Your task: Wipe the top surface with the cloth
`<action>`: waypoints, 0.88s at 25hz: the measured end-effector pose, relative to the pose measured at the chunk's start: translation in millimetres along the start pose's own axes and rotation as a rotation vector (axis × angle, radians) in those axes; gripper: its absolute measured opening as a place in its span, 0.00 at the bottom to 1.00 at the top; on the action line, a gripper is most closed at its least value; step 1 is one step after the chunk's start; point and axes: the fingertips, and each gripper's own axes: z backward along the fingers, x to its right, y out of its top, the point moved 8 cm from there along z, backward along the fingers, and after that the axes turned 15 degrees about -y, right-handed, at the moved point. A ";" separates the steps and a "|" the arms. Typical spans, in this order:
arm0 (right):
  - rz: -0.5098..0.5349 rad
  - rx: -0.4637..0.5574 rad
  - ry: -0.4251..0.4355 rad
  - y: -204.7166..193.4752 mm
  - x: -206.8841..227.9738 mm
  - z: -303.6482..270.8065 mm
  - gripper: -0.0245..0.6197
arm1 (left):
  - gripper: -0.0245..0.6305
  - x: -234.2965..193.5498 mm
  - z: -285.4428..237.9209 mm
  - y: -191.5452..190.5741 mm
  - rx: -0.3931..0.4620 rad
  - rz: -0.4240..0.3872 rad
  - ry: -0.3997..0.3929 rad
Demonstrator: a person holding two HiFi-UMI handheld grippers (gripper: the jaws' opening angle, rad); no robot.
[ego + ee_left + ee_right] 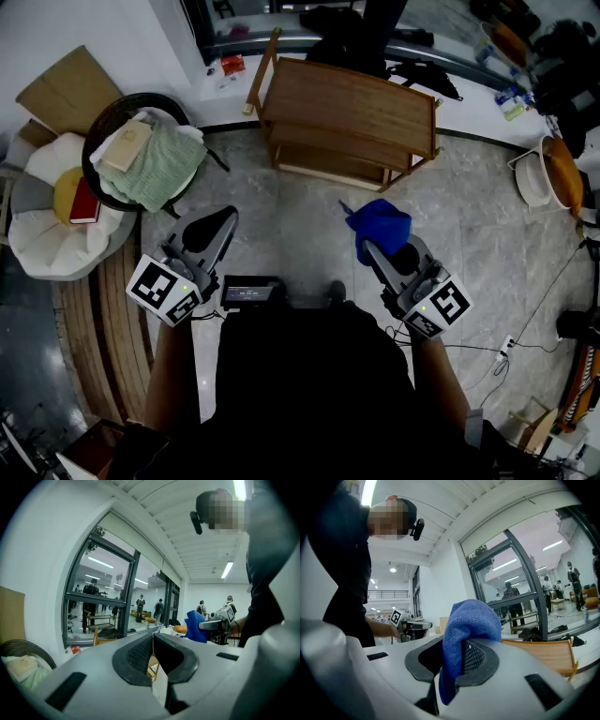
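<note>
Ahead on the floor, wooden shelf [352,103] is standing well apart from both grippers. Right gripper [368,246] is clenching blue cloth [382,223]; left gripper [225,216] is sitting closed, empty. Basket [105,117] is lying left.

Both forearms reach forward, well apart. The left gripper [217,221] has its jaws together and empty; the right gripper [368,237] has its jaws clamped on the blue cloth [382,221].

Bright ceiling strips, fisheye-bent edges
</note>
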 end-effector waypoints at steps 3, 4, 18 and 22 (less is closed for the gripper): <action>-0.002 -0.001 -0.003 1.1 -2.6 -0.9 0.14 | 0.05 1.3 3.7 2.4 -0.004 -0.008 -0.002; -0.001 -0.002 -0.005 1.2 -4.3 -2.4 0.14 | 0.05 0.1 5.8 2.9 -0.004 -0.008 -0.003; 0.022 -0.021 -0.074 -18.4 -50.0 -54.3 0.14 | 0.05 -47.3 56.5 -14.2 -0.002 0.015 -0.043; 0.017 -0.036 -0.087 -19.6 -51.1 -62.6 0.14 | 0.05 -59.1 61.1 -20.6 -0.009 0.029 -0.046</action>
